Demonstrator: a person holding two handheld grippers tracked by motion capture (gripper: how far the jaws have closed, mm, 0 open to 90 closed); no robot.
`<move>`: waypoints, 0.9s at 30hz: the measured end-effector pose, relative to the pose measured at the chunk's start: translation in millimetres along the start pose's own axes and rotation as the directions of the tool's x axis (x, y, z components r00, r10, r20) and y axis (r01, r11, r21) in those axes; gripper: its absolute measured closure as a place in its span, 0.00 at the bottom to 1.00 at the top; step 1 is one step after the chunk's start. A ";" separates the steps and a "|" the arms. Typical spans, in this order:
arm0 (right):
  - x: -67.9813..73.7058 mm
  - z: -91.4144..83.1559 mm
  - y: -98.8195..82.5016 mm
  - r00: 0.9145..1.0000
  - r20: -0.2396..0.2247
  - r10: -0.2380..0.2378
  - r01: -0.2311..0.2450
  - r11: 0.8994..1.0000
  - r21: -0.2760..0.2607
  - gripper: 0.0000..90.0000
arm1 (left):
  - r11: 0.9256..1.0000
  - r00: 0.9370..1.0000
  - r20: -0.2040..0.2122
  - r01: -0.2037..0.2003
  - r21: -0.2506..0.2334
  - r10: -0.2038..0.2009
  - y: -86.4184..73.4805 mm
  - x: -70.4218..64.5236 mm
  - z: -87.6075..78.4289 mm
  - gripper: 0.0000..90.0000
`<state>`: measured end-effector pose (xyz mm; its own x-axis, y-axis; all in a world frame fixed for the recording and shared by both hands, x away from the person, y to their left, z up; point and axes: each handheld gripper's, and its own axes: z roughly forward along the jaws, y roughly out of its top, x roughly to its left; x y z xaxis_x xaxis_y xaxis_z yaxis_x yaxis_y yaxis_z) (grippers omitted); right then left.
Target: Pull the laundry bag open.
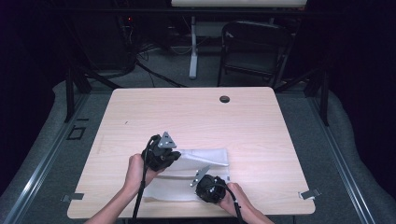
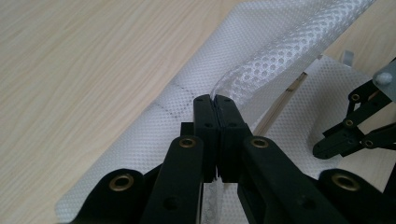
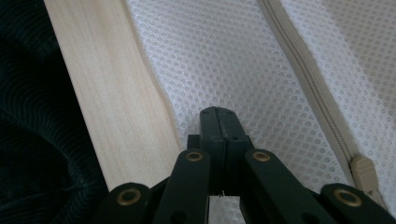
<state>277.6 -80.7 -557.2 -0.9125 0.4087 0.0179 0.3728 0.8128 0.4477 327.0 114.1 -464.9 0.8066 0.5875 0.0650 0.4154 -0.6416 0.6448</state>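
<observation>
A dark room holds a pale wooden counter. Near its front edge lies a white mesh laundry bag, light, floppy and flat, seemingly empty. Grab edges, not the zipper. The left gripper pinches a lifted fold; the right gripper is closed on the mesh.

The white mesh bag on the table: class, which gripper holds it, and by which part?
The left gripper pinches a lifted fold of the mesh bag. The right gripper is shut at its near edge; a hold there cannot be told.
</observation>
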 end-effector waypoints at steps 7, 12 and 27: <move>1.3 -1.2 -2.6 1.000 -0.022 0.003 -0.003 1.000 0.003 1.00 | 1.000 1.000 -0.012 -0.001 -0.001 0.001 9.4 6.5 -3.6 0.99; 3.2 -3.9 -4.3 0.999 -0.035 -0.011 0.012 1.000 0.027 1.00 | 1.000 1.000 -0.027 -0.006 -0.002 0.006 15.6 8.4 -4.1 0.99; 3.0 -0.5 7.6 0.999 -0.024 0.027 -0.027 0.999 -0.036 1.00 | 1.000 0.997 -0.073 -0.003 0.001 0.003 36.2 16.6 -4.0 0.99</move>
<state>277.6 -73.5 -553.4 -0.9061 0.4199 0.0514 0.3914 0.7860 0.4785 353.8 102.6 -437.4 0.7749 0.6201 0.1220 0.4137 -0.6436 0.6439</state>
